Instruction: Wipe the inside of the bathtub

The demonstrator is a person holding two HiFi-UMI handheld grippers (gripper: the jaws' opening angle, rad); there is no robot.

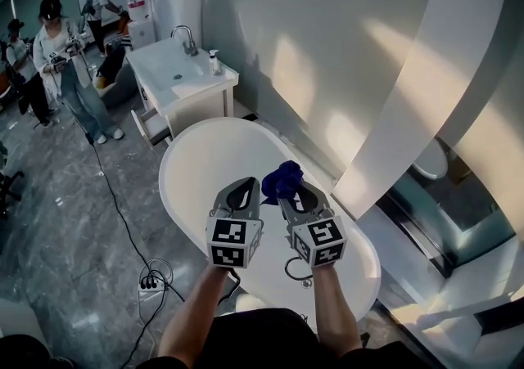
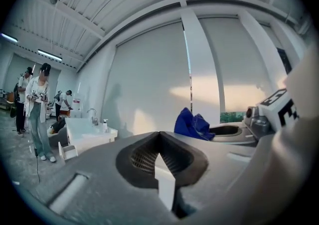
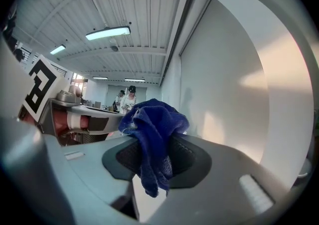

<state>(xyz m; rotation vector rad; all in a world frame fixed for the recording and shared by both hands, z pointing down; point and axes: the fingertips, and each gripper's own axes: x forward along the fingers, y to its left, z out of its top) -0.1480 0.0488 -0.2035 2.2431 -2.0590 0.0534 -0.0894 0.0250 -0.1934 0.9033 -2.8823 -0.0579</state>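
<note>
A white oval bathtub (image 1: 188, 164) lies below me in the head view. Both grippers are held side by side above its middle, pointing up and away. My right gripper (image 1: 295, 193) is shut on a blue cloth (image 1: 282, 180), which bunches out beyond the jaw tips. In the right gripper view the blue cloth (image 3: 152, 136) hangs pinched between the closed jaws of that gripper (image 3: 149, 169). My left gripper (image 1: 240, 195) is shut with nothing in it. In the left gripper view the jaws of that gripper (image 2: 160, 161) meet in a closed seam, and the blue cloth (image 2: 192, 124) shows to the right.
A white vanity with a sink and faucet (image 1: 182, 73) stands beyond the tub's far end. A white wall (image 1: 327, 73) runs along the tub's right side. People (image 1: 65, 73) stand on the grey marble floor at left. A cable and power strip (image 1: 149, 281) lie by the tub.
</note>
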